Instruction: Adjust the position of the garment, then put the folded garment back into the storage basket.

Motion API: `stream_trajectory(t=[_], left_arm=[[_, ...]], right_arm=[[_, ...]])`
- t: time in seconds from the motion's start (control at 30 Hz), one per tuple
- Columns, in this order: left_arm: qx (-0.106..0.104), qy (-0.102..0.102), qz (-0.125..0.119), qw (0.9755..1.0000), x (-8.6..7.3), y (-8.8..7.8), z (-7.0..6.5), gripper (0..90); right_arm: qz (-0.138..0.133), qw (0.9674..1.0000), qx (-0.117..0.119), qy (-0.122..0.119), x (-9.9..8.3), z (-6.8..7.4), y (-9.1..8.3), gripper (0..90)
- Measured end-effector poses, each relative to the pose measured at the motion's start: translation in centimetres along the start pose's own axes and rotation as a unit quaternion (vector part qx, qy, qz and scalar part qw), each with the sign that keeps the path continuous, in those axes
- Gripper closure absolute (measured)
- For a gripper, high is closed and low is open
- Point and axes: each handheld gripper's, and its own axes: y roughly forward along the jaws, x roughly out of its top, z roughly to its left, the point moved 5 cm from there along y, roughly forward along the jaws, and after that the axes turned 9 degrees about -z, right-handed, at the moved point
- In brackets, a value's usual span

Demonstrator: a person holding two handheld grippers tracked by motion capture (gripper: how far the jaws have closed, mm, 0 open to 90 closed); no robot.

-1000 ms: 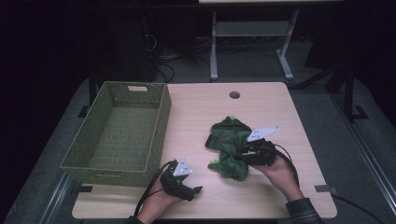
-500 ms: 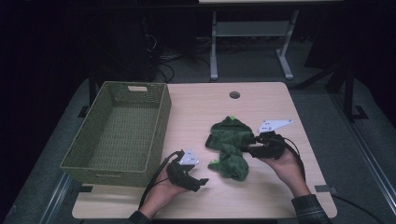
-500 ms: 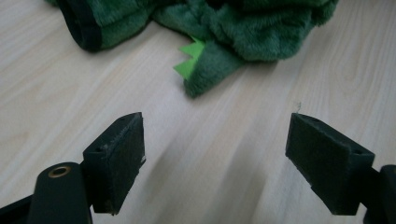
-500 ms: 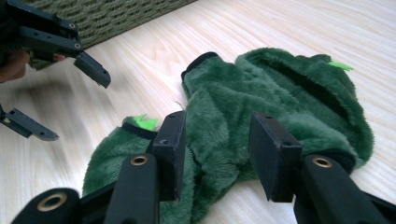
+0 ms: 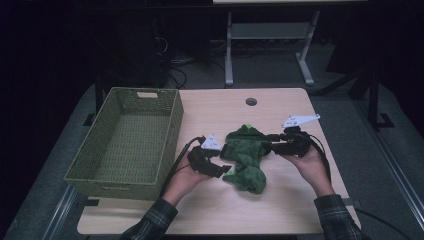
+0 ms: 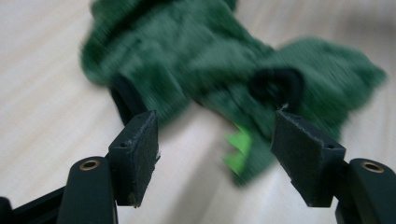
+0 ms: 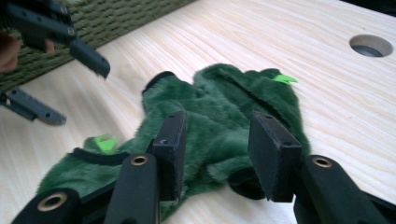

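**A:** so what are the grippers up to here?

**B:** left gripper (image 5: pixel 223 166) first: its jaws stand apart with bare table between them, and they've just been closing in a bit, nothing caught between them yet. In the left gripper view the pads (image 6: pixel 136 156) sit just short of the green fuzzy cloth (image 6: pixel 224 84), which lies right ahead of the tips, blurry, with black trim and a bright green tag (image 6: pixel 239 147) on the near edge.

**A:** and the other one?

**B:** right gripper (image 5: pixel 268 145) comes at the same cloth (image 5: pixel 246 157) from the opposite side. Its jaws are partway apart, with a fold of the cloth (image 7: pixel 219 126) bunched between the pads (image 7: pixel 273 156). Whether they're really pinching it or just straddling it, I can't tell.

**A:** where's the cloth relative to both?

**B:** right between the two grippers, crumpled on the wooden table (image 5: pixel 280 210). From the right gripper you see the left gripper's jaws (image 7: pixel 56 70) farther off, past the cloth's far end.

**A:** anything else around?

**B:** a woven green basket (image 5: pixel 95 172) just beyond the left gripper's outer side, and a round cable hole (image 5: pixel 251 101) in the table, out ahead past the cloth.
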Motion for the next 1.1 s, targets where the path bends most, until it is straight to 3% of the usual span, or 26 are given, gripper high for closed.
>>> stream_trajectory(t=[0.13,0.23,0.4,0.47,0.57,0.63,0.7,0.77,0.93,1.1], left_arm=[[0.003,0.003,-0.008,1.0000,1.5,1.1,1.2,33.4],[0.005,-0.002,-0.009,0.9999,2.4,2.2,2.2,33.7],[0.012,-0.004,-0.007,0.9999,3.2,3.6,3.8,34.0],[0.018,-0.006,-0.003,0.9998,3.3,4.1,4.7,34.4],[0.028,-0.007,0.008,0.9996,3.4,4.6,6.1,35.6],[0.028,-0.016,-0.003,0.9995,3.5,4.9,6.8,36.3],[0.024,-0.019,0.001,0.9995,3.6,5.4,7.4,37.9],[0.025,-0.020,-0.003,0.9995,3.6,5.9,7.9,38.5],[0.014,-0.019,0.019,0.9995,2.9,7.6,8.7,40.4],[0.004,-0.024,0.030,0.9992,1.9,8.8,9.3,44.7]], right_arm=[[-0.011,0.9999,-0.003,0.008,0.6,-0.8,0.4,56.7],[0.002,0.9999,-0.008,0.010,1.0,-1.6,0.9,56.2],[0.006,0.9997,-0.020,0.014,1.4,-3.3,1.8,54.7],[-0.003,0.9996,-0.026,0.013,1.4,-3.9,2.3,54.7],[0.009,0.9993,-0.030,0.018,1.3,-4.8,3.1,54.4],[0.013,0.9993,-0.028,0.020,1.3,-5.0,3.8,54.4],[0.018,0.9992,-0.029,0.021,1.2,-5.0,4.3,54.5],[0.024,0.9989,-0.036,0.015,1.0,-5.0,4.7,54.6],[0.048,0.9979,-0.037,0.024,-0.2,-5.9,5.9,53.5],[0.076,0.9962,-0.040,0.017,-1.5,-6.3,7.1,54.7]])
